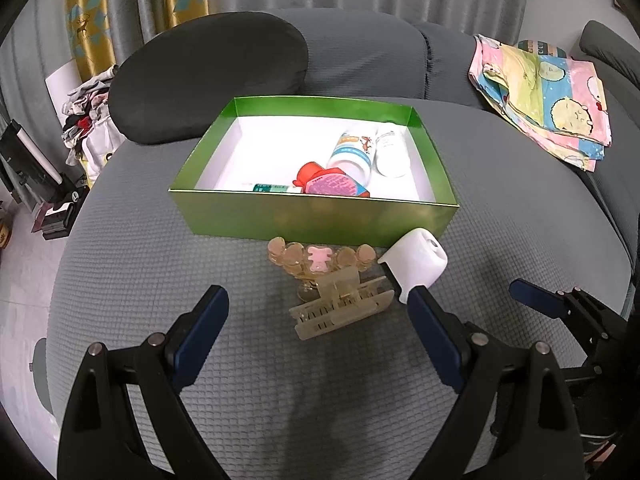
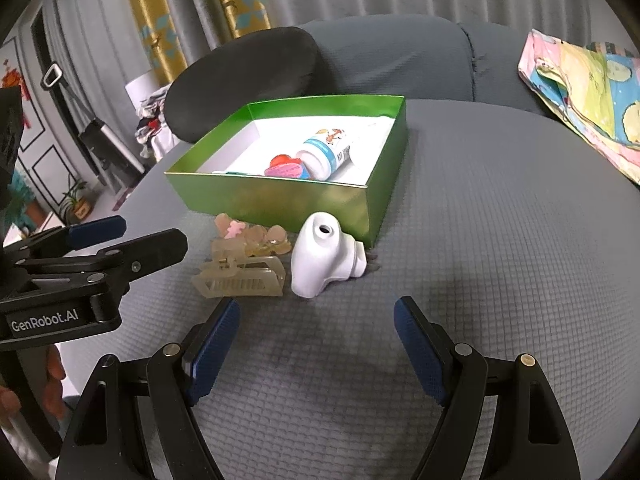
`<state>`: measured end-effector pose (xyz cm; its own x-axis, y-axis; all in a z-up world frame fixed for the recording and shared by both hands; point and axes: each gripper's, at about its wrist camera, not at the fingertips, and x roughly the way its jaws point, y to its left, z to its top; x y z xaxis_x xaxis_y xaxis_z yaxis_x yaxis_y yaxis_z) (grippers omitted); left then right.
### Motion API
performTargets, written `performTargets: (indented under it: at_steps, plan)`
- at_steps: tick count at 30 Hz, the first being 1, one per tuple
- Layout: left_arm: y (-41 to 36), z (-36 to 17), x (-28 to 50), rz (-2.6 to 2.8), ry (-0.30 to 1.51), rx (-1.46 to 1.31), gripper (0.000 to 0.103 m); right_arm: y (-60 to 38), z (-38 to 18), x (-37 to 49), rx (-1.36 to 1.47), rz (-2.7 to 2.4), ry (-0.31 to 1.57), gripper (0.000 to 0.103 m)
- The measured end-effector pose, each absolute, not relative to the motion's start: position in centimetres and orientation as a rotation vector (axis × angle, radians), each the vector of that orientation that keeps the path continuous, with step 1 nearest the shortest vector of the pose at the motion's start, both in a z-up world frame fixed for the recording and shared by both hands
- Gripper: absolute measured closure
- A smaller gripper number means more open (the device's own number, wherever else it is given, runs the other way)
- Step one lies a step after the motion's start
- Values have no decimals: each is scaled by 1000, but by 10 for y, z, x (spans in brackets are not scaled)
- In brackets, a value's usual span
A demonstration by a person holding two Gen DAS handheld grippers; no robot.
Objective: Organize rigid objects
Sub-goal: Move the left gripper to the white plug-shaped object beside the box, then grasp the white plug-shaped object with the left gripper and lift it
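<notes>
A green box (image 1: 312, 216) (image 2: 280, 204) sits on the grey sofa seat and holds two white bottles (image 1: 352, 152), a red-capped item (image 1: 332, 184) and a small tube. In front of it lie a translucent hair claw clip (image 1: 332, 300) (image 2: 240, 276) and a white plastic piece (image 1: 416, 264) (image 2: 324, 260). My left gripper (image 1: 316, 312) is open and empty, with the clip between its fingers' line. My right gripper (image 2: 316, 324) is open and empty just short of the white piece. The right gripper's fingertip (image 1: 536, 296) shows in the left view.
A dark cushion (image 1: 208, 80) lies behind the box. A folded colourful cloth (image 1: 548, 96) (image 2: 588, 96) lies at the right back. Clothes and clutter (image 1: 88, 112) sit past the sofa's left edge. Grey textured seat (image 2: 500, 220) extends to the right.
</notes>
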<state>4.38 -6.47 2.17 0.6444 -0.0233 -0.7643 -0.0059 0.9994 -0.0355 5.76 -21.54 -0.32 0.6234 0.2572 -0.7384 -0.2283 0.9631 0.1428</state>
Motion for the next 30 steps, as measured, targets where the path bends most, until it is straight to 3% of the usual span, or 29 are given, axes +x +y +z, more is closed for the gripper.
performTargets:
  at_steps: [30]
  plan:
    - [-71,0,56,-43,955,-99,12,-220,-25,66,47,306,904,23]
